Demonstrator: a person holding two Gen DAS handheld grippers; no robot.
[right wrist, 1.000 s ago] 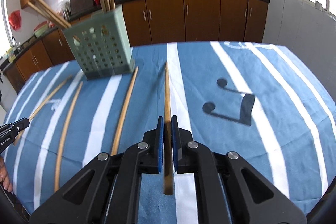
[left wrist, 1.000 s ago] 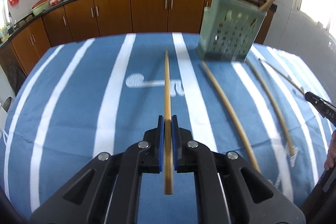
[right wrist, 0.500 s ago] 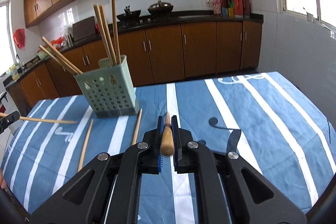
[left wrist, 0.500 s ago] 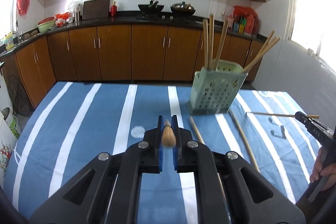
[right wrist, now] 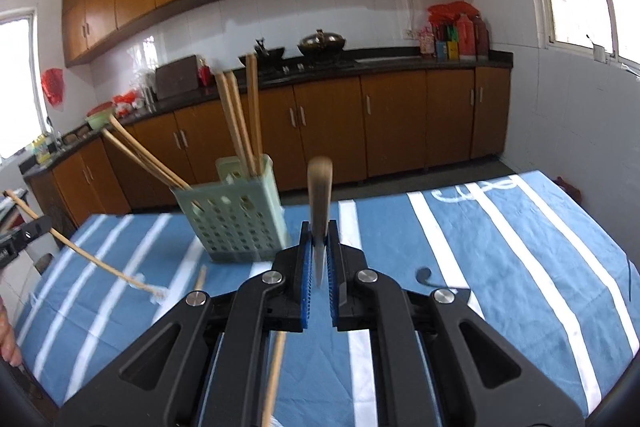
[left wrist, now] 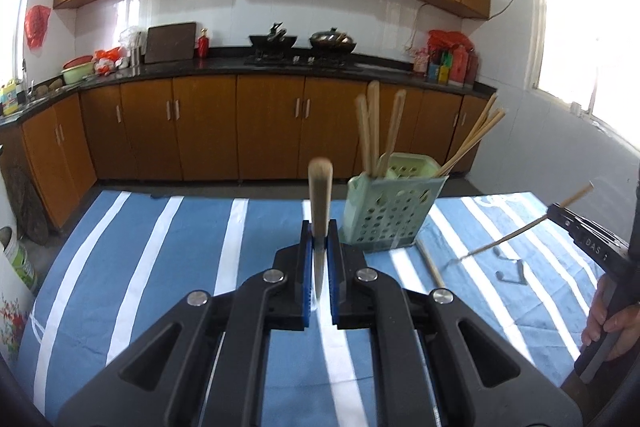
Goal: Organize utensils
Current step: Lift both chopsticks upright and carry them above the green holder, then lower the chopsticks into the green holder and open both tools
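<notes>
Both chopsticks are now rising clear of the cloth, where a second ago they were lying flat: the left gripper [left wrist: 319, 259] is clamping one chopstick [left wrist: 320, 195], the right gripper [right wrist: 319, 259] another [right wrist: 319, 191], so both look ready for the holder. The holder [left wrist: 394, 211] is already holding several chopsticks; one stray [left wrist: 430, 263] is lying beside it.

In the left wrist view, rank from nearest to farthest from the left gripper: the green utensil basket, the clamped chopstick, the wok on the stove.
1. Clamped chopstick, between the left gripper pads.
2. Green utensil basket, just right, on the table.
3. Wok, on the far counter.
</notes>
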